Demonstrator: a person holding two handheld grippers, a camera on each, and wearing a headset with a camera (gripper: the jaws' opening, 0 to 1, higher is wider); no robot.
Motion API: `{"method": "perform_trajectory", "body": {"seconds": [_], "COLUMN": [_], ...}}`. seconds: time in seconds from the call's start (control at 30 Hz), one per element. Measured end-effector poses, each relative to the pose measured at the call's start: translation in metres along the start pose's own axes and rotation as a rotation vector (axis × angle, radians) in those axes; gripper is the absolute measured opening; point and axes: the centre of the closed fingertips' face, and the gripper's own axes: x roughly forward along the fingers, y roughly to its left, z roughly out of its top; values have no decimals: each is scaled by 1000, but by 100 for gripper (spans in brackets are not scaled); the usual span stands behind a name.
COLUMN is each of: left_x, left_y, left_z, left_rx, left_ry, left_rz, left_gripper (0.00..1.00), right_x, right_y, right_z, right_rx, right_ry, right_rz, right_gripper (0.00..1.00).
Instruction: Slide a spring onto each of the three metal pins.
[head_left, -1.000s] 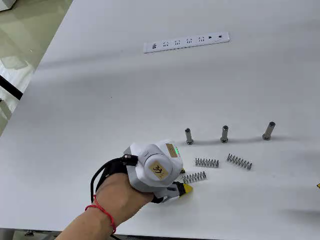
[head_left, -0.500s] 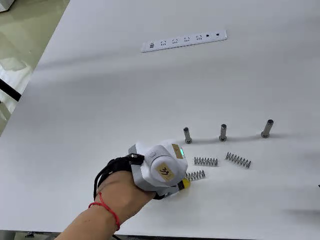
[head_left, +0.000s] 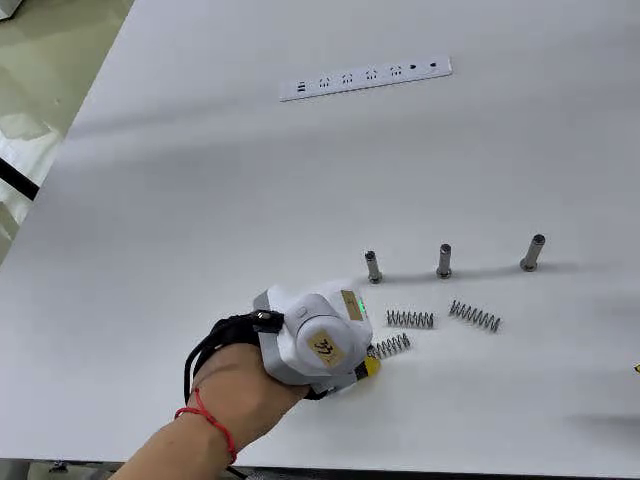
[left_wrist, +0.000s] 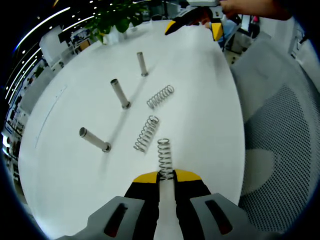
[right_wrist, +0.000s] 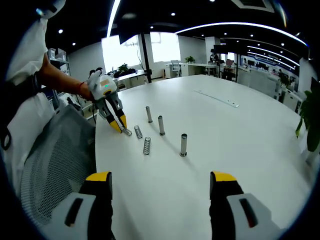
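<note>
In the head view, the white body of the left gripper (head_left: 371, 367) hides nearly all of its jaws. Only a yellow tip shows at the near spring (head_left: 392, 346), and the spring's end beside that tip is covered. In the left gripper view, that same end vanishes between the closed yellow jaw tips, so how deep it sits cannot be told. Far right of the near spring, a yellow sliver (head_left: 637, 370) is cut by the picture's edge and cannot be identified. Left of the near spring, the forearm (head_left: 180, 450) is cut off at the bottom. Far beyond the near spring, the power strip (head_left: 365, 78) has markings too small to read.
</note>
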Motion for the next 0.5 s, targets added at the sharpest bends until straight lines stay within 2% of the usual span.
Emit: {"method": "perform_trajectory", "body": {"seconds": [0.27,0.43,0.5], "left_x": [-6,-18,-26], "left_y": [-3,-5,-5], "left_z": [3,10,18], "left_rx": [-11,-46,-73], "left_ry": [-32,-91,-140], "left_rz": [-2,1,9], "left_gripper": [10,10,10], "right_x": [1,-2,-3], "right_y": [1,4,7], "right_z": [2,11,20], "right_rx": [1,-5,-5], "right_ry": [1,-8,-22], "right_rz": [3,2,4], "right_gripper": [81,80,80]}}
